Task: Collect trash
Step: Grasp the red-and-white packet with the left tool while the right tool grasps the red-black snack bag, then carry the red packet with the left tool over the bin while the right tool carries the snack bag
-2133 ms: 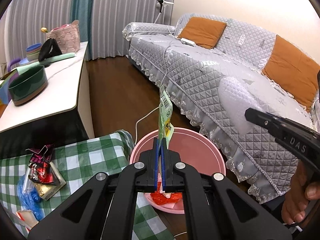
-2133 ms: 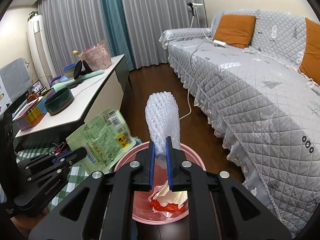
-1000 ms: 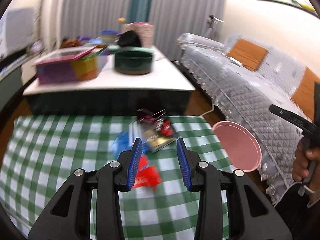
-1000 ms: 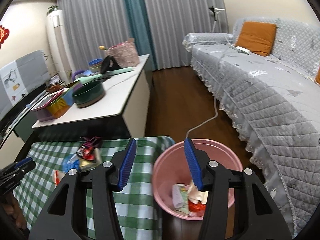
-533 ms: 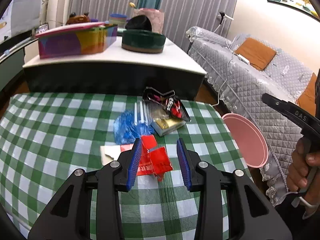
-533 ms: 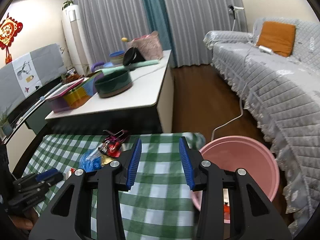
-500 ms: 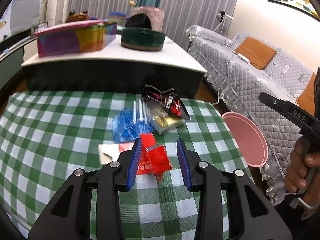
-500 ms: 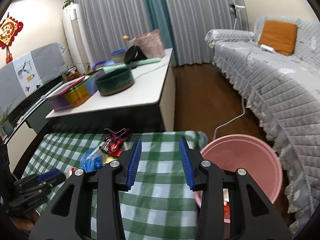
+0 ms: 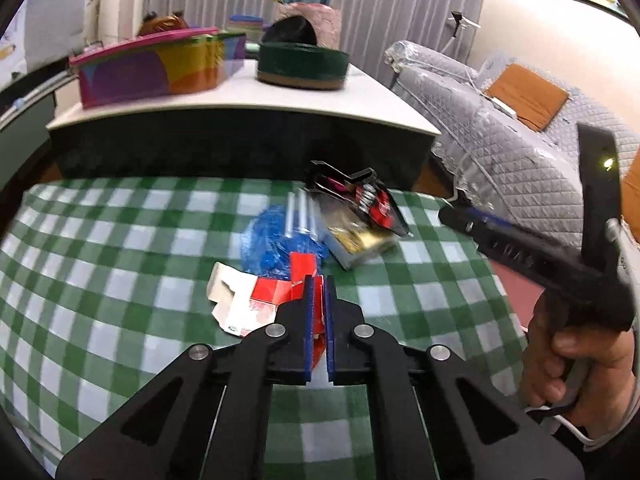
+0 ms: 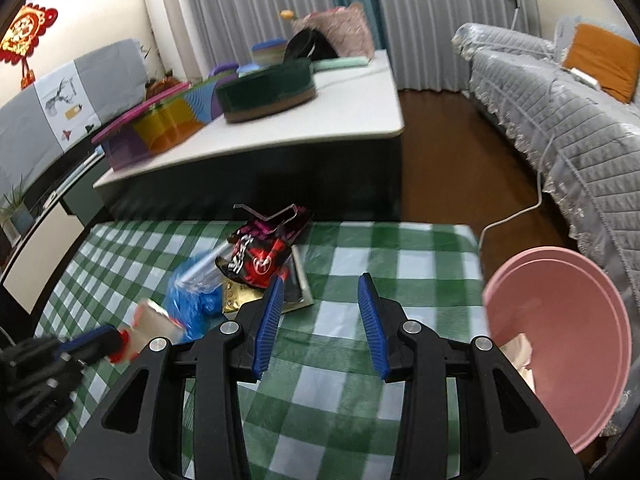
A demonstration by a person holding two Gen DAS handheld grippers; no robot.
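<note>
The checked tablecloth point(image 10: 360, 264) looks like soft, matt woven cloth in green and white. On it, the red-and-black snack wrapper point(image 10: 260, 256) is glossy, crinkled foil; just beside it the blue bag point(image 9: 272, 244) is thin, wrinkled, shiny plastic film. The red and white carton point(image 9: 248, 300), nearer than the wrapper, is matt folded card. Right of the cloth, the pink bin point(image 10: 560, 320) is smooth plastic with a dull sheen. Beyond it, the sofa cover point(image 10: 560, 120) is quilted grey cloth with a lace hem
</note>
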